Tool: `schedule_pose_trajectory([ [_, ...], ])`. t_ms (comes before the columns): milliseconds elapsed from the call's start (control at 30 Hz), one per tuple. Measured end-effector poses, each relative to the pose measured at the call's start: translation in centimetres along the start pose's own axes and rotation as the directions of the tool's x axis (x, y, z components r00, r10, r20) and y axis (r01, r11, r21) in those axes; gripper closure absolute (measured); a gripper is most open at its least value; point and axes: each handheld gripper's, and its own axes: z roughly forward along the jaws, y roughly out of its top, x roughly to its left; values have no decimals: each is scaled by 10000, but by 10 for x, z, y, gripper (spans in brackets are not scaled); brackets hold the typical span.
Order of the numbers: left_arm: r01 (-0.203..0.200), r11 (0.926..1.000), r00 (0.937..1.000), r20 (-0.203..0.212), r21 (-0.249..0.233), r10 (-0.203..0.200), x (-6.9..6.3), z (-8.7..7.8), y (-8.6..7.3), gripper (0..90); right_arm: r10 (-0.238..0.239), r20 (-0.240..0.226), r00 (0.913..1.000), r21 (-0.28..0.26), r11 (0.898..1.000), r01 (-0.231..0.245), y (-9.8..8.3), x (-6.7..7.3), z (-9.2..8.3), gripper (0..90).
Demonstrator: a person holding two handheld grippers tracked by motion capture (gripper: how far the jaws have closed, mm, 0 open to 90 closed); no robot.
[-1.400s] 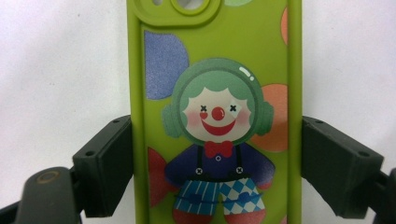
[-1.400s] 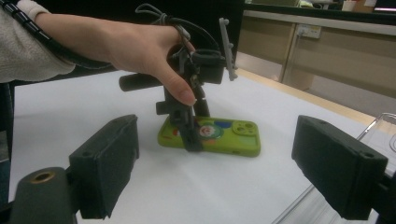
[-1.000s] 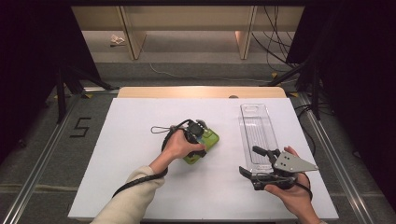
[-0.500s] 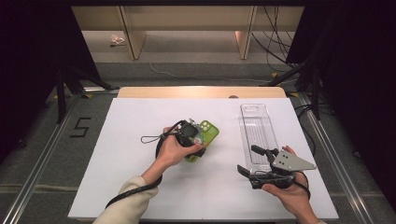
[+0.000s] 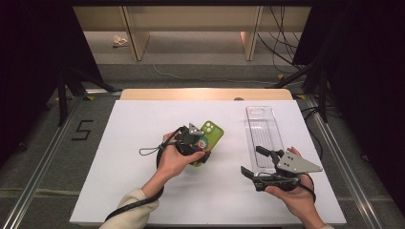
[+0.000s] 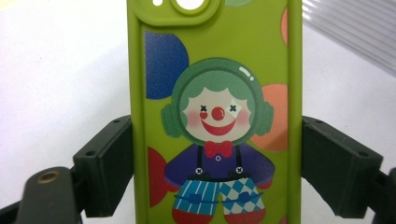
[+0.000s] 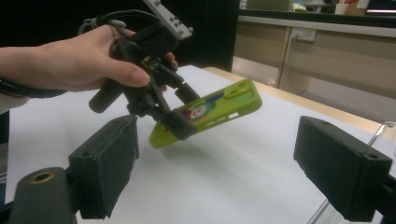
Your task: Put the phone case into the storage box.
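The left gripper [image 5: 203,151] has its two black jaws clamped across the width of a green phone case [image 5: 210,136], one pad on each long edge, low down near the bottom end, so most of the case sticks out beyond the grip. The left gripper view shows the cartoon clown [image 6: 217,140] on its back square between the pads, and the right gripper view shows the case [image 7: 208,112] lifted clear of the white table [image 5: 143,191], tilted with its camera end higher and a shadow under it. Off to the person's right, the right gripper [image 5: 255,162] waits with its jaws standing wide apart on nothing, resting low by the near end of the clear plastic tray [image 5: 261,129], well apart from the case. To my eye the step in hand is carrying the case across, either to the tray or for the other gripper to take. Doing it well means keeping the squeeze even, because the soft case could bow or swing from such a low hold; a slow, level carry would help. If the right gripper is to take it, it should close on the free upper half before the left lets go. Compared with a second ago, the case has come up off the table and drifted slightly toward the tray, while the right hand has hardly stirred.
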Motion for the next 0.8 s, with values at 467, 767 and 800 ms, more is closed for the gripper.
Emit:
schedule_pose_trajectory([
  [467,-145,9941,9998,-147,-1076,130,-11,-18,-3,164,105,222,9997,-48,9999,-104,7,-1,6,135],
  [767,-171,9877,9998,-148,-1552,149,-14,-25,-11,164,106,252,9996,57,9999,-108,12,-1,11,121],
  [800,-186,9872,9998,-139,-1585,166,-14,-26,-12,164,106,262,9996,56,9999,-107,12,-1,12,120],
])
